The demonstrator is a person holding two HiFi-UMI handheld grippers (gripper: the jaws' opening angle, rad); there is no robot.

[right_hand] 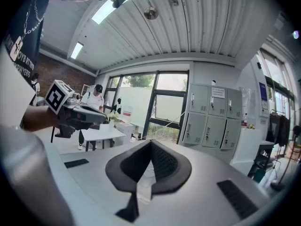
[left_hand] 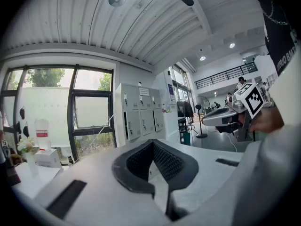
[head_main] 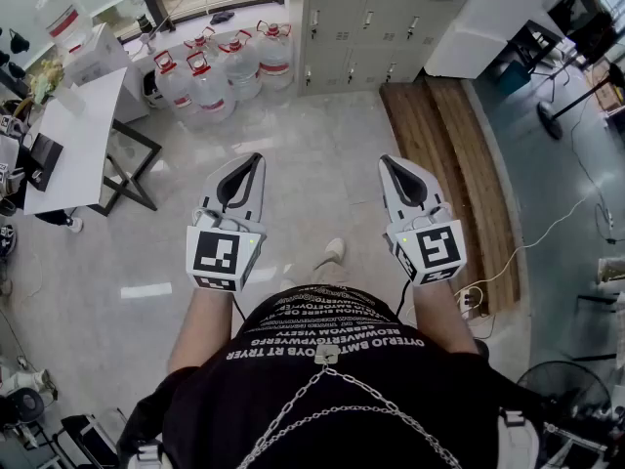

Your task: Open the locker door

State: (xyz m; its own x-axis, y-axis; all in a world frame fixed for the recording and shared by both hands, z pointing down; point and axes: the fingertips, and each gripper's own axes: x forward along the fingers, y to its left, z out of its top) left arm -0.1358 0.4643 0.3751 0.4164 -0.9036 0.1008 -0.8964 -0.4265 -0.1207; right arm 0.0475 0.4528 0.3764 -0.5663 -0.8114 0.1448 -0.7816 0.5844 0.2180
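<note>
We find the task not yet begun in any practical sense. The bank of lockers (head_main: 371, 22) stands against the far wall, well apart from the person, with open floor (head_main: 322, 154) between. Every door we can make out on it sits flush and closed.

The left gripper (head_main: 256, 157) and the right gripper (head_main: 386, 160) are both held out ahead of the body, roughly level and aimed toward the lockers. Each has its jaws drawn together at the tips with nothing between them. Neither is touching anything.

In our judgement the whole job remains: walk up, take hold of a handle or door edge, and swing the door out.

Limits of inspection:
- The head view cuts off the upper rows of the lockers.
- Handles and latches appear only as small dark marks, so we cannot tell their type or which way the doors are hinged.
- We cannot tell which door is the intended one.
- The water bottles (head_main: 220, 71) to the left of the lockers and the wooden bench (head_main: 454, 154) to the right lie off the straight path, as far as we can see
</note>
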